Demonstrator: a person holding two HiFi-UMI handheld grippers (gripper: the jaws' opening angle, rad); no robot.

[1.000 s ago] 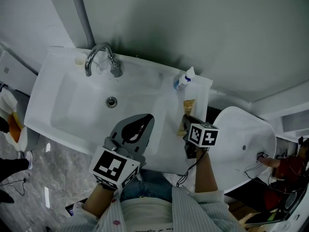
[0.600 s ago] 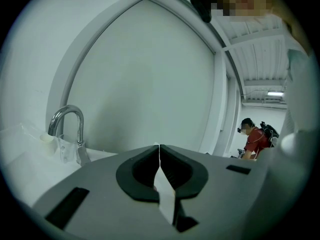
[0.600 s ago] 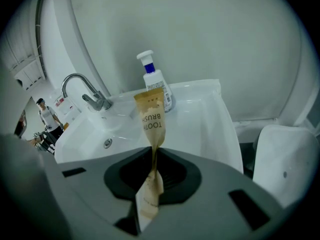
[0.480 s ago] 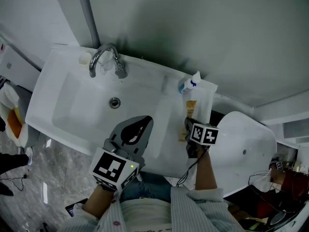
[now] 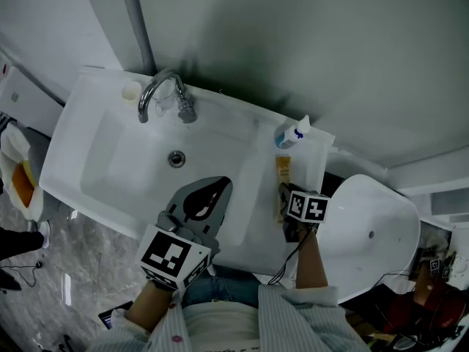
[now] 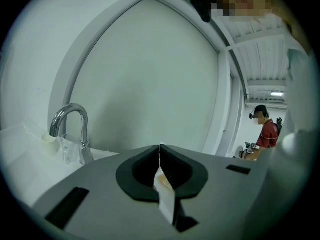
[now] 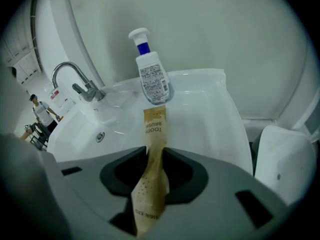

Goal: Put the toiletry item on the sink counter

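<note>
On the white tabletop point(image 7: 200, 114), right of the basin point(image 7: 95, 129), lies a tan paper toothbrush packet point(image 7: 154, 129) printed TOOTH BRUSH. Its far end is just before a pump bottle point(image 7: 152, 79). Its near end sits between the jaws of the right hand-held gripper point(image 7: 155, 154), which have just been opening and stand partly apart. The left hand-held gripper point(image 6: 160, 151) is pinched closed on a thin white slip point(image 6: 165, 196).

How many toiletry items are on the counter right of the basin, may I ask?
2: a white pump bottle with a blue collar stands at the back corner; a tan paper toothbrush packet lies in front of it. Nothing seems hidden.
</note>
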